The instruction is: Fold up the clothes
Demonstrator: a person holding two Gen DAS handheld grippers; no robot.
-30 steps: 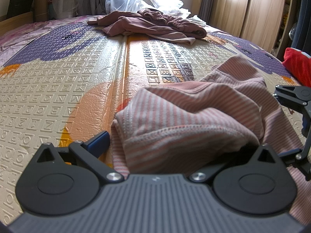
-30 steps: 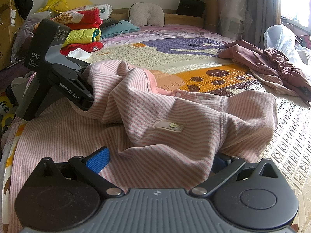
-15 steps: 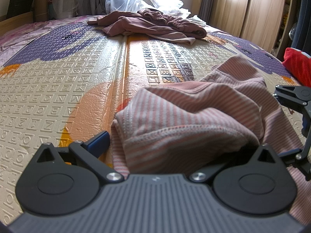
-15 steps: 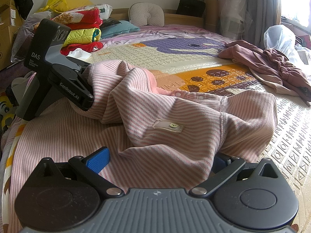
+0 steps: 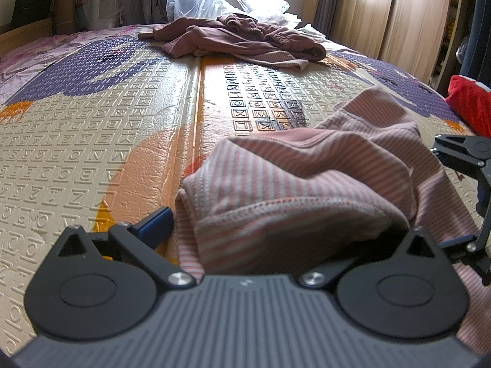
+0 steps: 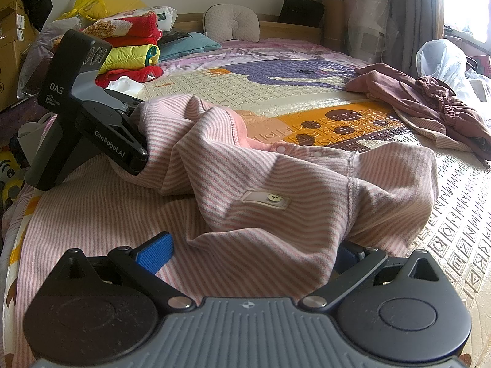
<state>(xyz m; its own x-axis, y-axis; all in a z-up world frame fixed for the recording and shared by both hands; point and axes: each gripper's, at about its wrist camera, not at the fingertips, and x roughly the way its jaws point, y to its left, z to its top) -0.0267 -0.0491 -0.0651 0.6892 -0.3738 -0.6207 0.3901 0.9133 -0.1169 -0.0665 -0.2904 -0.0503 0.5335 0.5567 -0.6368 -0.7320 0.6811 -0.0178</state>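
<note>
left wrist view: the left gripper (image 5: 276, 227) sits low on the embossed letter mat (image 5: 92, 153), its jaws spread wide with a bunched fold of the pink striped garment (image 5: 307, 184) heaped between them; one blue pad (image 5: 155, 225) shows at the left, apart from the cloth, while the other finger is hidden under fabric, so a firm hold cannot be confirmed. the right gripper (image 5: 472, 184) appears at the right edge, partly cut off, beside the same garment. a heap of mauve clothes (image 5: 245, 40) lies at the far end of the mat, with white plastic bags (image 5: 196, 0) behind it and a red item (image 5: 469, 104) at the right.

right wrist view: the right gripper (image 6: 254, 251) likewise has its jaws wide apart, the garment (image 6: 291, 184) draped over the gap; its blue pad (image 6: 155, 253) is bare. the garment lies crumpled across the near part of the mat (image 6: 276, 92), a small label (image 6: 265, 199) facing up. the left gripper (image 6: 122, 144) rests against the garment's left side, its fingertips buried in cloth. stacked red and yellow clothes (image 6: 129, 52) lie beyond it.
</note>
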